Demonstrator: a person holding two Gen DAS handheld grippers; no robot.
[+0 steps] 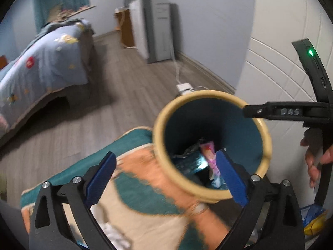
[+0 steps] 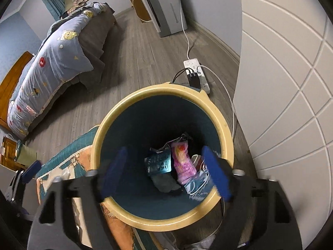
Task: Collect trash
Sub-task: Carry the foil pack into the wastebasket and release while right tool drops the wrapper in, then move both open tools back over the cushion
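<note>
Both your left gripper [image 1: 166, 179] and right gripper [image 2: 166, 173] stand wide open, holding nothing. The wrappers [image 2: 183, 162] lie at the bottom of the bin [image 2: 116, 112]: light, crinkly, slippery. Pinch remaining scraps by a flat edge.

A round bin [image 2: 225, 137], cream-rimmed with a dark teal inside, is standing upright on the floor. At its bottom a pink wrapper [image 2: 183, 164] is lying between a shiny teal packet [image 2: 159, 163] and a pale blue mask [image 2: 197, 185], with a crumpled silver wrapper [image 2: 179, 138] behind.
</note>
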